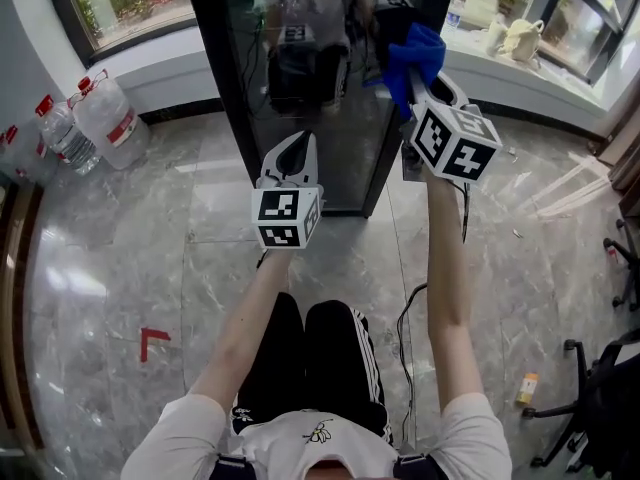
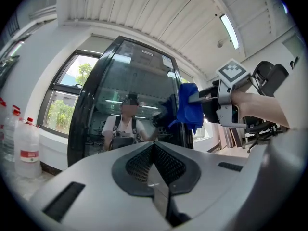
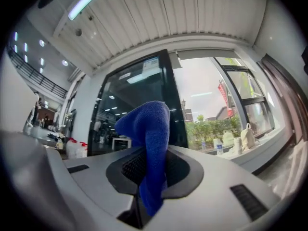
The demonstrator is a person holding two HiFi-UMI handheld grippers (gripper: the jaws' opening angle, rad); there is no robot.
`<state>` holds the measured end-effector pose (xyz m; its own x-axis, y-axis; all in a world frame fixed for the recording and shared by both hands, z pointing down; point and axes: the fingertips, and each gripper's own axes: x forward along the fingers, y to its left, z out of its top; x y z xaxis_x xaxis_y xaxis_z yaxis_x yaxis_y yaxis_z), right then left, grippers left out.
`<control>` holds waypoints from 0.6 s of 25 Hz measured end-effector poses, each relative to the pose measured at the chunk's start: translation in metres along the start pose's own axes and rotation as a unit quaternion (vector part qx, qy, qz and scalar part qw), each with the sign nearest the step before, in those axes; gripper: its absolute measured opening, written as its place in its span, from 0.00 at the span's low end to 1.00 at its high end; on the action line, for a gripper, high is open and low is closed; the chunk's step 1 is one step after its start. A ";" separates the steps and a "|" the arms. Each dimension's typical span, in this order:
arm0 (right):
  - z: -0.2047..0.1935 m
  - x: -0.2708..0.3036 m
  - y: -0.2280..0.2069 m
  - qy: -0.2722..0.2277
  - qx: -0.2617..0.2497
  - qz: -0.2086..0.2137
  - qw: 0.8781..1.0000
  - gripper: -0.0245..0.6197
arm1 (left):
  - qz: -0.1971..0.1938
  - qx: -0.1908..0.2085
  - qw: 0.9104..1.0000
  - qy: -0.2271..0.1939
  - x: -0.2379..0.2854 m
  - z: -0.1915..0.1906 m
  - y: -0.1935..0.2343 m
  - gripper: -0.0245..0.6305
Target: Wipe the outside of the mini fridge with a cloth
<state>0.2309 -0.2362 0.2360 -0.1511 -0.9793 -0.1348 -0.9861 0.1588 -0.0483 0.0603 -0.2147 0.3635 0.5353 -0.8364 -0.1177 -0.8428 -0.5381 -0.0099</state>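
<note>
Clamping the blue cloth [image 3: 147,138] between its jaws, the right gripper [image 1: 418,76] held it high at the right front edge of the black, glass-doored mini fridge [image 1: 300,88]; whether cloth met fridge was unclear. The left gripper [image 2: 155,150], jaws pressed together on nothing, hovered lower before the door. Water bottles [image 1: 100,118] stood on the floor, well left.

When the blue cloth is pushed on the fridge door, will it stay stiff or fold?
Probably floppy: the blue cloth droops over the right hand-held gripper pinching it. Likely light, since that one pinch carries it. Its fuzzy weave should drag, not slide, on the glossy mini fridge.
</note>
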 end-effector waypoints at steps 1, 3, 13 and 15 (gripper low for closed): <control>-0.004 -0.001 0.021 -0.001 0.000 0.022 1.000 0.16 | 0.003 0.003 1.000 0.003 -0.003 -0.003 0.004 0.04; -0.013 0.003 0.064 0.002 0.007 0.065 0.998 0.16 | 0.011 0.002 1.000 0.010 -0.011 -0.009 0.017 0.04; -0.063 0.057 0.253 0.038 0.014 0.208 0.977 0.16 | 0.090 -0.012 0.995 0.033 -0.065 -0.034 0.123 0.04; -0.073 0.071 0.280 0.047 0.009 0.221 0.974 0.16 | 0.103 -0.013 0.994 0.036 -0.074 -0.037 0.143 0.04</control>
<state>-0.0606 -0.2703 0.2855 -0.5673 -0.8216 -0.0557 -0.8219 0.5691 -0.0241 -0.0976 -0.2332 0.4079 0.3549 -0.9339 -0.0424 -0.9338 -0.3564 0.0332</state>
